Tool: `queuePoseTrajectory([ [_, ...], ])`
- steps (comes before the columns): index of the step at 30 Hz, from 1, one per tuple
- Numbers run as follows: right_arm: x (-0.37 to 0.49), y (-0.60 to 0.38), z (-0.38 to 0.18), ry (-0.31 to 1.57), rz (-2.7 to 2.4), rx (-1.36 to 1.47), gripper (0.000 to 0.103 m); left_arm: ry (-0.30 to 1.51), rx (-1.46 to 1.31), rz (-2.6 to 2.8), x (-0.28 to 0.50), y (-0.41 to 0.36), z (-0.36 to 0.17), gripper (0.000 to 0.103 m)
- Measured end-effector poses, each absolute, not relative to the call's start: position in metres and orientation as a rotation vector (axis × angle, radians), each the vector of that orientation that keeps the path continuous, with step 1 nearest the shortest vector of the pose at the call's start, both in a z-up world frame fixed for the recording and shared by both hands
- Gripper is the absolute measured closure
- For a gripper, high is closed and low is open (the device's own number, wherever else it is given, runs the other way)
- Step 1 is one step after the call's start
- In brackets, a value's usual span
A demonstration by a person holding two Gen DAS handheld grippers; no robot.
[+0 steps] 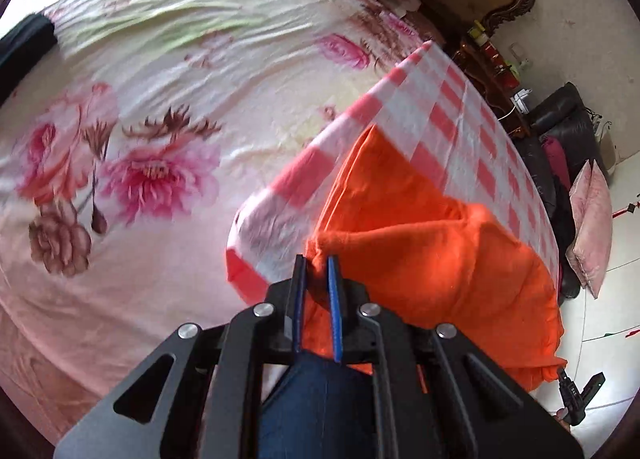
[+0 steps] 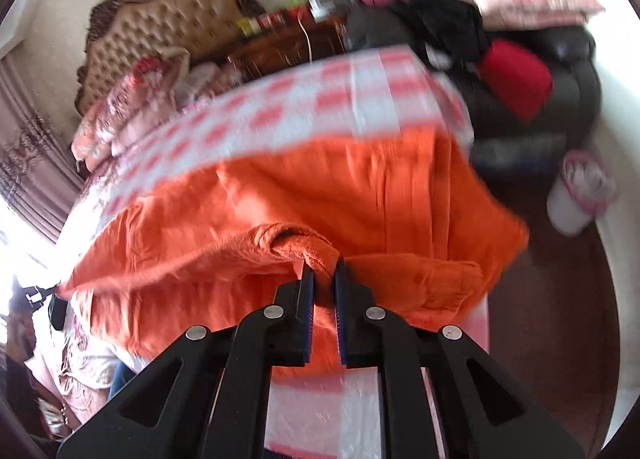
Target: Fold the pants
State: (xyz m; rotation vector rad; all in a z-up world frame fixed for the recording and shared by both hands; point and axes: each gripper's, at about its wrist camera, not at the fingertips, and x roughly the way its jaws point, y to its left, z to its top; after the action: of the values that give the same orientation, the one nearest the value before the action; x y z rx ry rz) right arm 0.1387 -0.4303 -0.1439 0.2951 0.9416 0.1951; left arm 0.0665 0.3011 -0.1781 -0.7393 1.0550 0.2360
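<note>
We are in a home bedroom. A wide bed [image 1: 168, 71] fills the left wrist view, spread with a pink floral sheet [image 1: 132, 163], and folded floral bedding [image 2: 132, 107] is piled at its head. Behind it we see a tufted headboard [image 2: 172, 23] in a carved dark frame, against a pale wall. Beside it stands a dark wooden nightstand [image 2: 288, 47] crowded with small bottles. A black leather armchair [image 2: 560, 71] heaped with clothes and a pink cushion [image 1: 592, 219] completes the room.
</note>
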Motion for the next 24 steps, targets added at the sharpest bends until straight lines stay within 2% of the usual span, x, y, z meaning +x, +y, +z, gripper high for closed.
queuePoseTrajectory([
  [4,0.136,-0.427,-0.138,0.936,0.197,0.294,0.092,1.053,-0.769,0.218,0.069,0.303,-0.177,0.093],
  [8,0.156,-0.433,-0.091,0.867,0.239,0.357,0.092,0.908,-0.724,0.153,0.111,0.317,-0.096,0.093],
  [11,0.164,-0.432,-0.05,0.78,0.243,0.33,0.092,0.795,-0.662,0.155,0.108,0.311,-0.048,0.093],
  [12,0.16,-0.431,-0.043,0.764,0.233,0.298,0.092,0.797,-0.65,0.159,0.095,0.305,-0.049,0.093],
  [14,0.149,-0.428,-0.044,0.782,0.218,0.238,0.092,0.87,-0.707,0.152,0.069,0.299,-0.083,0.093],
  [17,0.138,-0.441,-0.088,0.913,0.172,0.225,0.092,1.021,-0.799,0.169,0.047,0.294,-0.164,0.093],
  [19,0.138,-0.452,-0.127,1.025,0.13,0.279,0.092,1.064,-0.838,0.179,0.04,0.29,-0.193,0.093],
  [22,0.141,-0.439,-0.143,1.085,0.125,0.233,0.092,1.051,-0.846,0.159,0.052,0.291,-0.185,0.093],
  [24,0.148,-0.428,-0.125,1.049,0.135,0.19,0.092,0.993,-0.788,0.134,0.079,0.298,-0.147,0.093],
])
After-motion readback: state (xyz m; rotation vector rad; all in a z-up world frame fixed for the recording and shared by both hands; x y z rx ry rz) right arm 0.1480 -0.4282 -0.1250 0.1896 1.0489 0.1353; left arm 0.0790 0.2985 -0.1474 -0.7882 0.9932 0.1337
